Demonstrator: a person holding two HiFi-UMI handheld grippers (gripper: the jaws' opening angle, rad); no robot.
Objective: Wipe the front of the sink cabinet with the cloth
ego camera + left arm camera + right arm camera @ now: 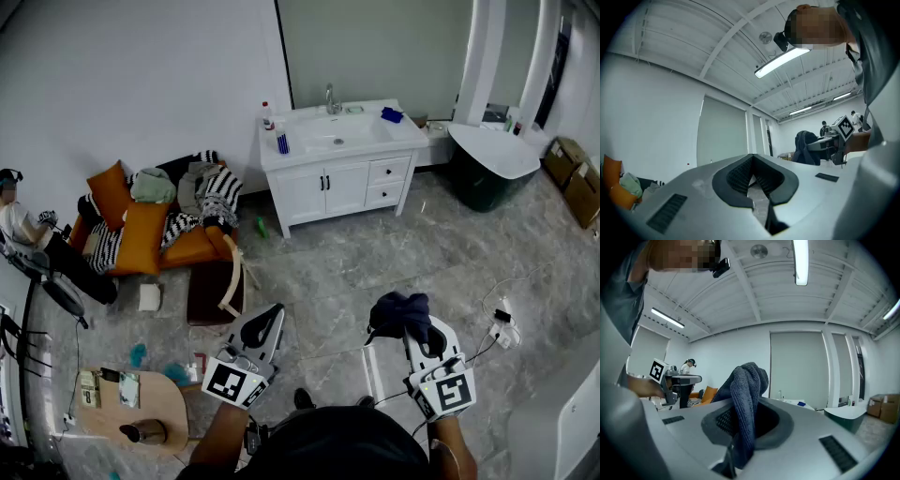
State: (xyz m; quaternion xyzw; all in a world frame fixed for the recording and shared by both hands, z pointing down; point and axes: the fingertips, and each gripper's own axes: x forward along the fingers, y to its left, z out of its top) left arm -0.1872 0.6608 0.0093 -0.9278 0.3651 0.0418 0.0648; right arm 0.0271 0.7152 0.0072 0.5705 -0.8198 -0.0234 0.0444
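1. The right gripper (405,324) had its jaws pinched tight on a fold of the dark blue cloth (398,312), so the cloth could not drop
2. The cloth stuck up in a bunch above the jaws, and a bit of it hung down between them, so I think there was plenty loose to rub with
3. The left gripper (266,317) had its jaws closed together with nothing in them, and I think it was only waiting
4. The white sink cabinet (342,186) stood by the far wall, well apart from both grippers, with grey floor (375,255) in between
5. Its doors (323,192) and drawers (387,182) were shut, so the front was flat and easy to wipe
6. The wiping had not begun, and I think the person had to walk over to the cabinet first
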